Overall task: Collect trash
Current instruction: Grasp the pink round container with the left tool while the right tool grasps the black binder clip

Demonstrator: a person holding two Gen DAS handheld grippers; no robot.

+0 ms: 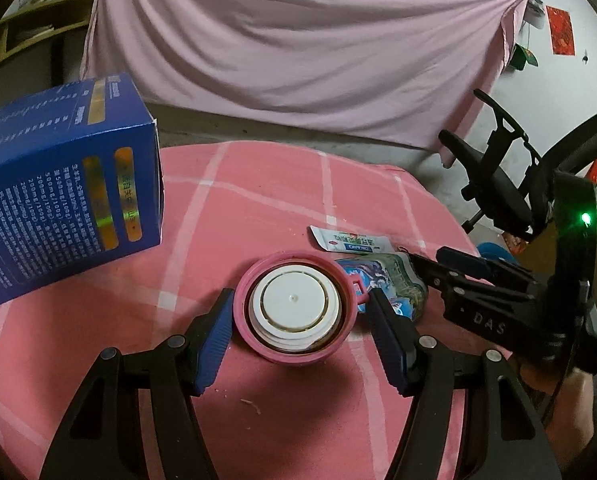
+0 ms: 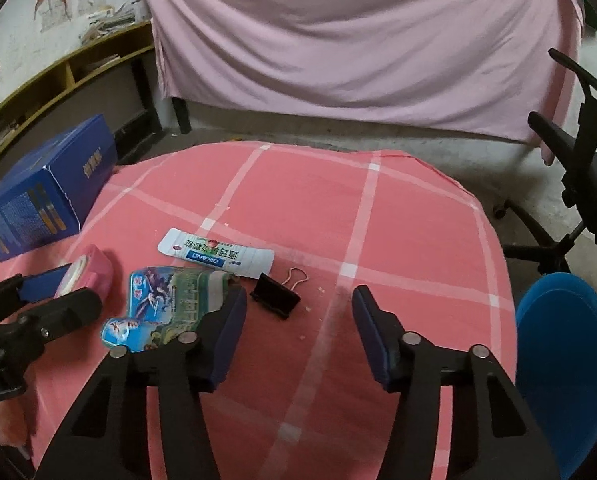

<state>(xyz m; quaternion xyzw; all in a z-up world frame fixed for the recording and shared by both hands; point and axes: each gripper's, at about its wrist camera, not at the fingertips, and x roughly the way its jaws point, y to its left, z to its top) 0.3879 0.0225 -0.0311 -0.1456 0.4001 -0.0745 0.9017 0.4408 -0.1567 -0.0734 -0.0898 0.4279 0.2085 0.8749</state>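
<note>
The left gripper (image 1: 300, 336) has its jaws spread around the pink lid (image 1: 296, 308), which lies flat on the bench (image 1: 258, 200) with its white inner disc facing up (a pad sits close on each side, and whether either one presses on the rim I cannot tell). Just right of the pink lid lies a crumpled blue-and-green snack wrapper (image 2: 170, 300), its edge touching the lid's small pink tab. The right gripper (image 2: 298, 334) hangs over bare pink checked cloth with its jaws spread and nothing between them; its left pad is at the right end of the snack wrapper. Right of the wrapper, ahead of those jaws, sits a black binder clip (image 2: 276, 300) with wire handles. Beyond the wrapper, farther from the pink lid, lies a flat white sachet (image 2: 218, 255) with green print. Left of the pink lid, at the bench's edge, stands a blue carton (image 1: 58, 192). Past the bench hangs a pink sheet (image 1: 298, 40), with a black office chair (image 1: 510, 184) to its right.
</note>
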